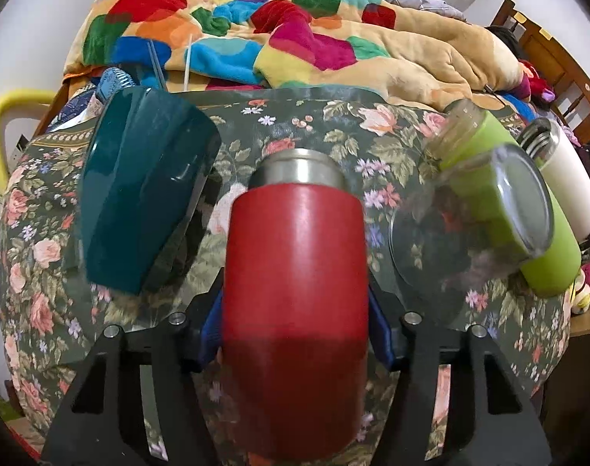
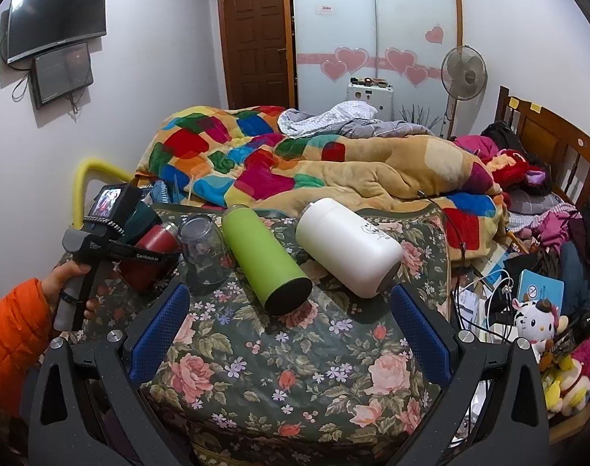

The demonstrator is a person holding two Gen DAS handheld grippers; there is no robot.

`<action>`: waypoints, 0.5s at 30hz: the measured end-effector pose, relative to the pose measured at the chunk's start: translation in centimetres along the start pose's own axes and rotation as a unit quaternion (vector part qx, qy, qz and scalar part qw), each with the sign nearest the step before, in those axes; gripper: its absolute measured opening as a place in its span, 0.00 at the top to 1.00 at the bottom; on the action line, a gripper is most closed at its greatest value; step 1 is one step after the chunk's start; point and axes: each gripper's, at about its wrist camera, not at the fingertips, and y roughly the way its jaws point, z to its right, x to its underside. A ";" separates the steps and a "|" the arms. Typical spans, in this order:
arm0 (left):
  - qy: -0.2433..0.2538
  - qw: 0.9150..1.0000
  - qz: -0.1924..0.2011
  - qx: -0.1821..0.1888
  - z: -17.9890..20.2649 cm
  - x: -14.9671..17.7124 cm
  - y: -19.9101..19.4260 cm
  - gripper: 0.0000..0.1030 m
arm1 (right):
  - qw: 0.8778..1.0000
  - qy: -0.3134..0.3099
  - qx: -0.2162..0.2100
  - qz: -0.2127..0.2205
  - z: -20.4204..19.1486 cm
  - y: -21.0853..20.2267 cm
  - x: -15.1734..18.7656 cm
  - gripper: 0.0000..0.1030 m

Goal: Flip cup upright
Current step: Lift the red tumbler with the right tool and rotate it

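My left gripper (image 1: 295,334) is shut on a red cup (image 1: 295,295) with a steel rim, its mouth pointing away from the camera over the floral cloth (image 1: 42,233). It also shows in the right wrist view (image 2: 155,244), held by the left gripper (image 2: 139,256) at the far left. My right gripper (image 2: 291,326) is open and empty above the cloth (image 2: 279,369), short of a green bottle (image 2: 268,256) lying on its side.
A dark teal cup (image 1: 139,198) stands upside down at left. A clear glass (image 1: 469,229) stands upside down by the green bottle (image 1: 528,209). A white flask (image 2: 349,248) lies on its side at right. A colourful blanket (image 2: 295,163) lies behind; cables and toys (image 2: 535,322) lie at right.
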 end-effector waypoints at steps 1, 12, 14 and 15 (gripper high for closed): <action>0.001 1.000 0.004 -0.004 0.2 0.4 -0.4 0.41 | 1.000 0.000 0.000 0.000 0.0 0.0 0.0 0.00; 0.031 0.997 0.076 -0.006 3.3 4.0 -8.9 0.41 | 1.000 -0.012 -0.011 0.022 -1.3 -1.8 -0.1 0.00; 0.044 0.995 0.090 -0.005 4.3 4.5 -10.7 0.41 | 0.999 -0.012 -0.013 0.028 -1.5 -2.5 -0.1 0.00; 0.052 0.994 0.098 -0.002 5.0 4.8 -11.8 0.41 | 0.999 -0.013 -0.014 0.031 -1.5 -2.7 -0.2 0.00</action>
